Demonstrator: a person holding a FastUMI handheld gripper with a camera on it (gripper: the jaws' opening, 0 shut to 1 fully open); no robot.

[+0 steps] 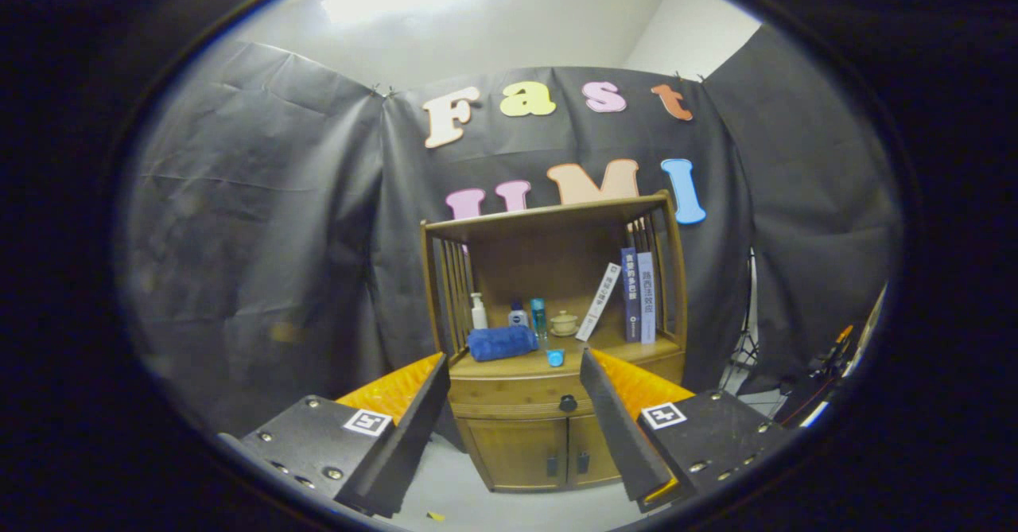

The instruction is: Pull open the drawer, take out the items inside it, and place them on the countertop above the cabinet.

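Gripper view: gripper (513, 405) fingers spread wide, holding nothing, well back from the cabinet (529, 444). Drawer (517, 397) sits flush; knob (568, 403) between the fingers. Countertop (509, 366) holds a blue towel (501, 343) and small blue item (555, 357) — fits drawer unopened or emptied and closed.

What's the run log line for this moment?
drawer: closed | countertop: blue towel, bottles, cup | gripper: open, empty, short of cabinet

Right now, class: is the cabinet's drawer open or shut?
Shut: the drawer front sits flush with the cabinet, its knob beyond the open gripper, whose fingers hold nothing.
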